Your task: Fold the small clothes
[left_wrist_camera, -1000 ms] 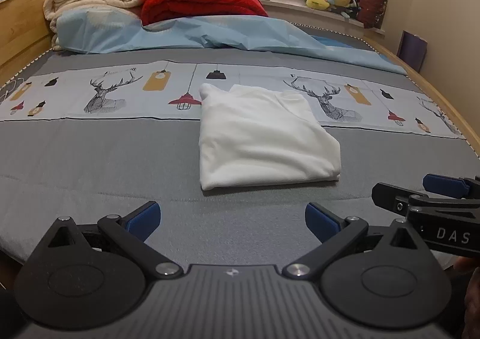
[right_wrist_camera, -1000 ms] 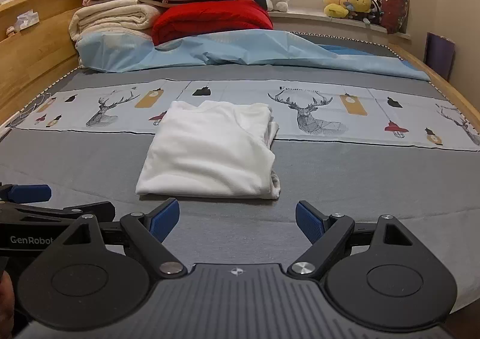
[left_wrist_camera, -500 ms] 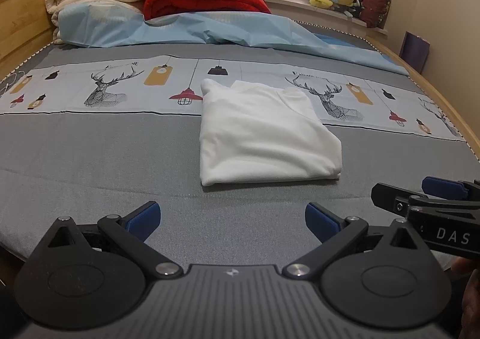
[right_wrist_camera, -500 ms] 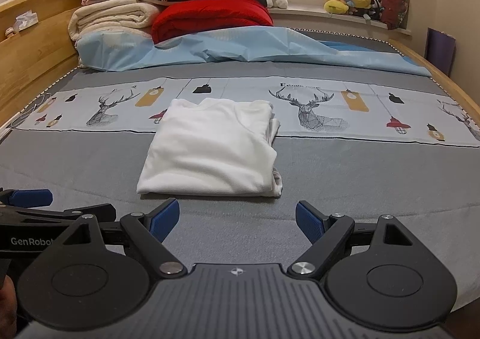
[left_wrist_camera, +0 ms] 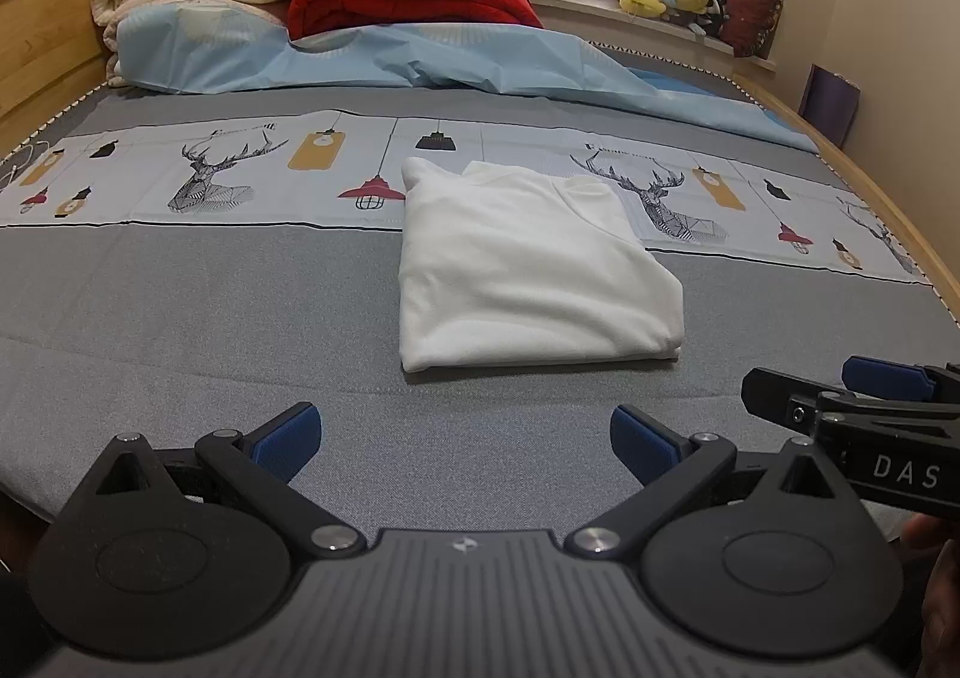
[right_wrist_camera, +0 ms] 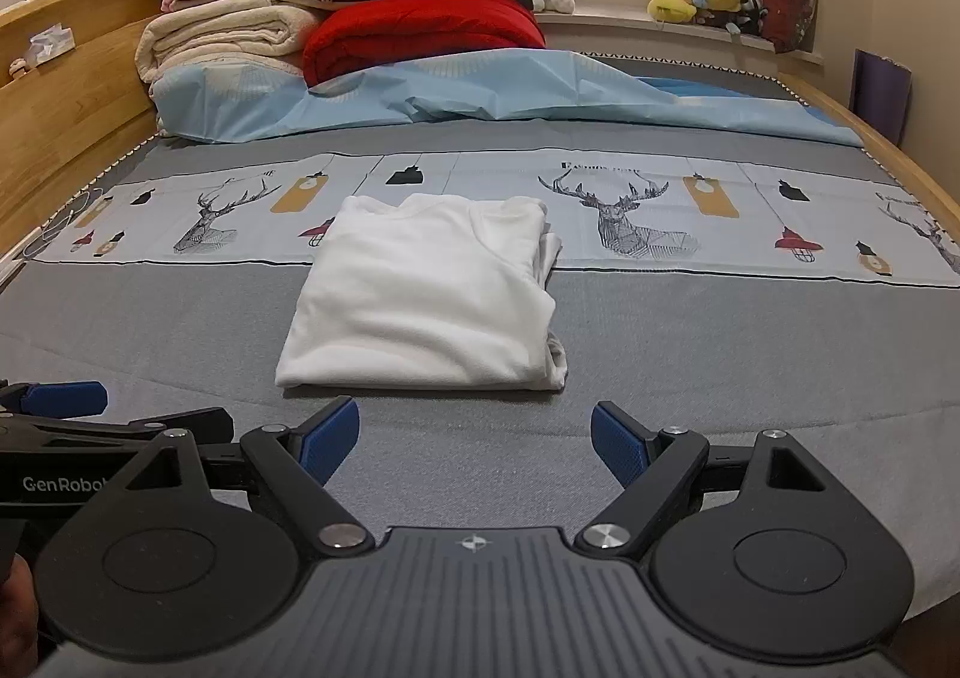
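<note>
Blue-padded and spread wide, the left hand-held gripper (left_wrist_camera: 465, 435) and right hand-held gripper (right_wrist_camera: 474, 435) hover empty over the bed's near edge. Just beyond them, the folded white shirt (left_wrist_camera: 528, 270) lies flat on the grey bedsheet (left_wrist_camera: 180, 306) mid-bed, long axis running away toward the deer-print band (right_wrist_camera: 618, 216). It sits right of the left gripper's line and left of the right's, roughly equally near both.

Both wrist views face the bed (left_wrist_camera: 180, 318) low, side-by-side.
</note>
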### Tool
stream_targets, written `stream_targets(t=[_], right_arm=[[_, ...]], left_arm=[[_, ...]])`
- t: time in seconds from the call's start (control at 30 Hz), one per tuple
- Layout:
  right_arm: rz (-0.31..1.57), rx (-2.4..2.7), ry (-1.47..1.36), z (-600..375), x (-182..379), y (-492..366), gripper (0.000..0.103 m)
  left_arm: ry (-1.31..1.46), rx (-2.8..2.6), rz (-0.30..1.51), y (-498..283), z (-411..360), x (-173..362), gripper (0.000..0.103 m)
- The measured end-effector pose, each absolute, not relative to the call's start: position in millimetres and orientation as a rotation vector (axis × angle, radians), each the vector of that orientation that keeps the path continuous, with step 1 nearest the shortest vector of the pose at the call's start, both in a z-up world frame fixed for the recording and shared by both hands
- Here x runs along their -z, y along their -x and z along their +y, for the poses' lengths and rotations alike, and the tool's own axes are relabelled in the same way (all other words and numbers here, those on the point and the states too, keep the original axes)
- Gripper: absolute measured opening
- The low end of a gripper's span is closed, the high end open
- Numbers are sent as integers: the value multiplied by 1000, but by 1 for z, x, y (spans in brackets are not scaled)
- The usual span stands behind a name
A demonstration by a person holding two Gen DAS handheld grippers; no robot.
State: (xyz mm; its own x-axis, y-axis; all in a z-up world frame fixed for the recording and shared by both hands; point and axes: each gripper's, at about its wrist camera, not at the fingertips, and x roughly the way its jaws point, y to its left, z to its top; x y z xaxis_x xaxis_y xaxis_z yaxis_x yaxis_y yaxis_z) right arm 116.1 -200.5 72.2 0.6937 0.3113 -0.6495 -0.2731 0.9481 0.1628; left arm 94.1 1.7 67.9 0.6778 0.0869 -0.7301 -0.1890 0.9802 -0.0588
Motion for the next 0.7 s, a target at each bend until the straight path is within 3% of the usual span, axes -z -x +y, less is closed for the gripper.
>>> stream_targets(t=[0.7], right_arm=[[742,-326,-65,-199,-71,-116,85]], left_arm=[[134,-156,812,-94,1,-68,103]])
